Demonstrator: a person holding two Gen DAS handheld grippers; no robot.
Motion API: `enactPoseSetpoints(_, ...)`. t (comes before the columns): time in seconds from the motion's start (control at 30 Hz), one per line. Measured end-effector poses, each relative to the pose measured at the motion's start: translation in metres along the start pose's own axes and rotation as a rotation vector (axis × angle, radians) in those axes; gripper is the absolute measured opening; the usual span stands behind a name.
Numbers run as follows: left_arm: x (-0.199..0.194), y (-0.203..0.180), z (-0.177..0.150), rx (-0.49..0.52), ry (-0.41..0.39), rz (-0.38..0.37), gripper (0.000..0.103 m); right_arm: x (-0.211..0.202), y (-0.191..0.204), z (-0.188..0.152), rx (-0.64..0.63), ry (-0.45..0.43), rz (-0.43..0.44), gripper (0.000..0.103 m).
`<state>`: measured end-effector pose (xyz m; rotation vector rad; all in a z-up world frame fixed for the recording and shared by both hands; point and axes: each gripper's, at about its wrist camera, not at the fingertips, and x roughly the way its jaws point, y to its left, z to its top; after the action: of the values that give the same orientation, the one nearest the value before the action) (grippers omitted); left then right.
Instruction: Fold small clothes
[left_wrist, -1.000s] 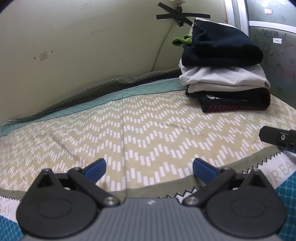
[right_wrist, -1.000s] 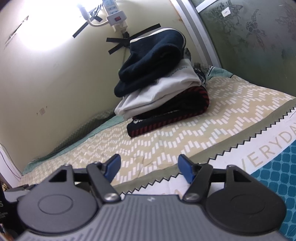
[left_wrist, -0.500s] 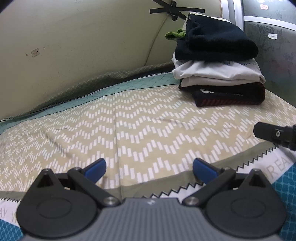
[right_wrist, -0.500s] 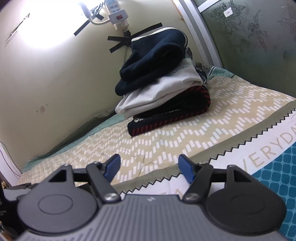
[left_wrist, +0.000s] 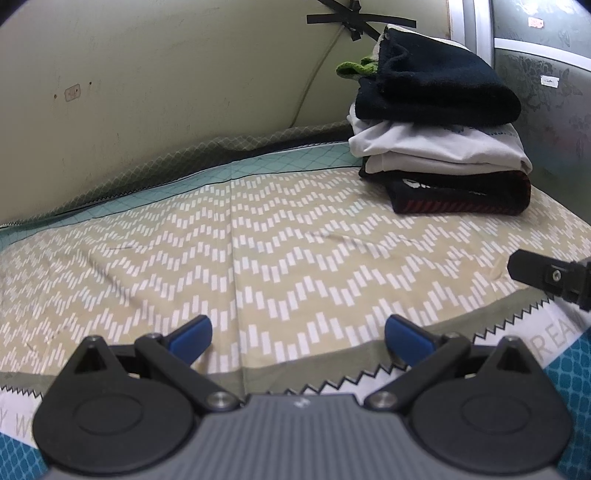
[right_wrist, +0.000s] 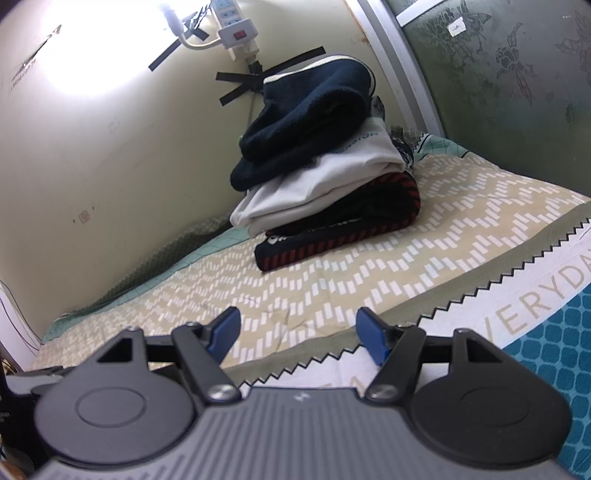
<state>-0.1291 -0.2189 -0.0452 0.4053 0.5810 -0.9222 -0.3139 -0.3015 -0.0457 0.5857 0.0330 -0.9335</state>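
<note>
A stack of folded clothes (left_wrist: 439, 147) sits at the far right of the bed by the wall: a dark navy garment (left_wrist: 436, 92) on top, a white one (left_wrist: 436, 149) in the middle, a black one with red stripes (left_wrist: 458, 194) at the bottom. The stack also shows in the right wrist view (right_wrist: 325, 177). My left gripper (left_wrist: 297, 336) is open and empty above the bedsheet. My right gripper (right_wrist: 299, 330) is open and empty, well short of the stack. Part of the right gripper (left_wrist: 550, 275) shows at the left view's right edge.
The bed carries a beige chevron-patterned sheet (left_wrist: 258, 251) with a teal and white border (right_wrist: 554, 295) near me. A cream wall (left_wrist: 147, 92) runs behind. A power strip (right_wrist: 236, 31) and taped cable hang above the stack. A glass panel (right_wrist: 498, 74) stands at right.
Both grippers have stayed open and empty. The left view has shifted slightly, so the stack sits a little further left and higher. The right view has barely changed.
</note>
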Motion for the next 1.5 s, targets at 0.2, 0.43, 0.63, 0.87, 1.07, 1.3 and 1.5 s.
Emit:
enactPoseSetpoints(0.2,-0.0016,-0.0012,0.0010,-0.013,-0.010,0.007,0.103,-0.0015,0.0026,-0.0012,-0.020,-0.010,-0.001,0.061)
enactPoseSetpoints(0.43,-0.0016,-0.0007,0.0020,-0.027,-0.010,0.018,0.103,-0.0018,0.0028,-0.0009,-0.022,-0.012,-0.001,0.062)
enactPoseSetpoints(0.63,-0.0038,-0.0034,0.0025,-0.026,-0.026,0.042,0.103,-0.0021,0.0031,-0.0009,-0.022,-0.012,-0.002,0.062)
enactPoseSetpoints(0.87,-0.0033,-0.0004,0.0033,-0.046,-0.022,0.052,0.103,-0.0015,0.0036,-0.0009,-0.023,-0.008,-0.002,0.062)
enactPoseSetpoints(1.07,-0.0035,-0.0005,0.0033,-0.045,-0.023,0.056,0.103,-0.0021,0.0041,-0.0013,-0.022,-0.010,-0.003,0.062)
enactPoseSetpoints(1.3,-0.0036,-0.0005,0.0036,-0.053,-0.025,0.061,0.103,-0.0018,0.0042,-0.0011,-0.024,-0.013,0.000,0.062)
enactPoseSetpoints(1.5,-0.0042,-0.0025,0.0034,-0.040,-0.030,0.069,0.103,-0.0027,0.0041,-0.0009,-0.025,-0.017,0.003,0.062)
